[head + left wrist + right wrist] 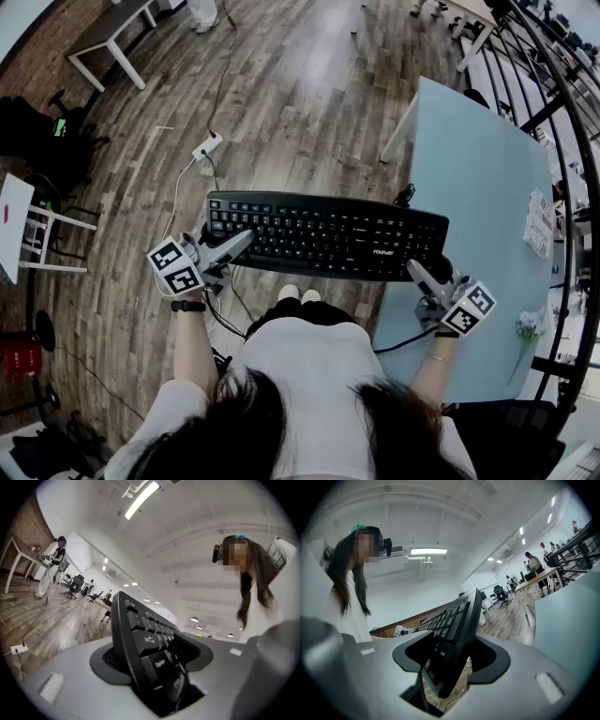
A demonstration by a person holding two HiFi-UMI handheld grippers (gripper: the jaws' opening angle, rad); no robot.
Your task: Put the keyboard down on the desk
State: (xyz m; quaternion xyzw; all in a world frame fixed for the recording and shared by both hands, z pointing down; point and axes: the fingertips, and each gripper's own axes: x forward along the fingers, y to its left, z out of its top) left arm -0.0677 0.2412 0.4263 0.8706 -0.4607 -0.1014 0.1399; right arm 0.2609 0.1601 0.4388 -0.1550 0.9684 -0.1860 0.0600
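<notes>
Keyboard (323, 234) is up in the air, black, keys facing upward, its long axis running crosswise to the long side edge of the pale blue desk (478, 178). One end reaches in over that desk edge; the rest hangs out beyond the desk above the wooden floor (281, 84).

Left gripper (234, 246) has the end far from the desk, jaws spread wide and clamped across it. Right gripper (424, 274) clamps the end at the desk the same way, jaws set wide on the keyboard's short edge. Both point level.

Room to move: the desk surface beside the keyboard end lies bare, with a patterned card (539, 225) near the desk's far side edge. Off the desk, a white power strip (208, 145) lies on the floor with a cable trailing.

Writing now: a white brand mark sits on the keyboard's front edge toward the desk end, too small to read surely. Between the jaws, one key (161, 663) reads "CapsLock"; at the other end, one key (442, 654) reads "Enter".
</notes>
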